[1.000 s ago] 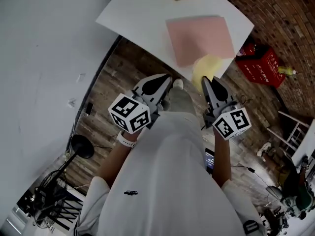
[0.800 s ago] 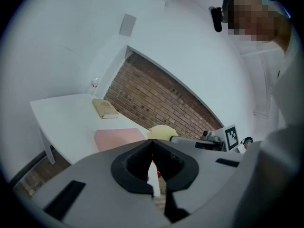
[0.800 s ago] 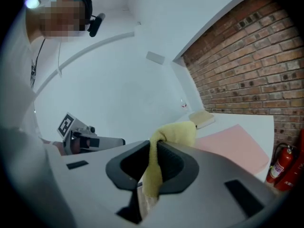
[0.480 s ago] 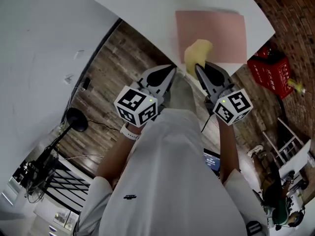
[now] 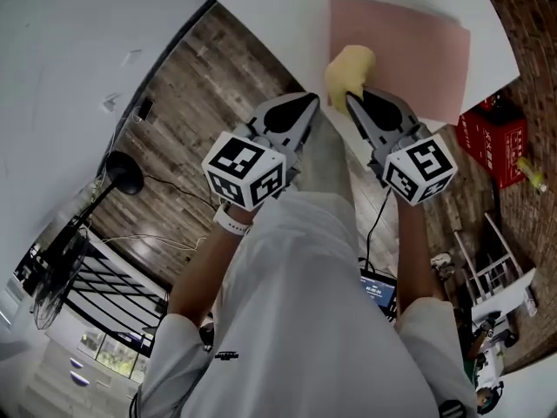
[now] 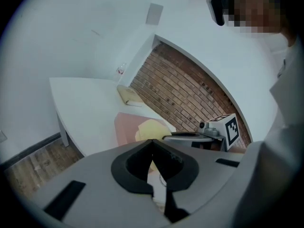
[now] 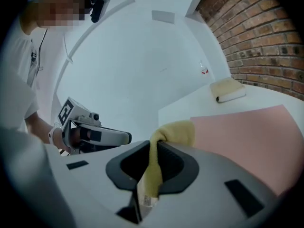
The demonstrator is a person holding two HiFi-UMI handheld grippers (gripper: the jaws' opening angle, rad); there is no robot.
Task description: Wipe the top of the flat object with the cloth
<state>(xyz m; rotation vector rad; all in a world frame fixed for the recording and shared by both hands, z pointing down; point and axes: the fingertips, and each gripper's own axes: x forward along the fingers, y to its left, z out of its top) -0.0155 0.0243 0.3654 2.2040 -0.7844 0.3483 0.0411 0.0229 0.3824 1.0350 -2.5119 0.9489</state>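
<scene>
right gripper (image 7: 154,145) has its jaws pinched on a soft yellow cloth (image 7: 173,129); the cloth runs up btwn the jaws & bunches out past the tips. in head view that bunch sits over the near left corner of the flat pink rectangular sheet (image 5: 418,46), which lies on the white table (image 5: 278,7) by its near edge. can't tell if cloth presses on the sheet. left gripper (image 6: 153,141): jaws pressed together, nothing btwn them, just left of the right one, above the brown wood-plank floor (image 5: 200,85). small beige block (image 7: 229,90) lies farther back on table. red plastic crate (image 5: 492,142) on floor at right.
</scene>
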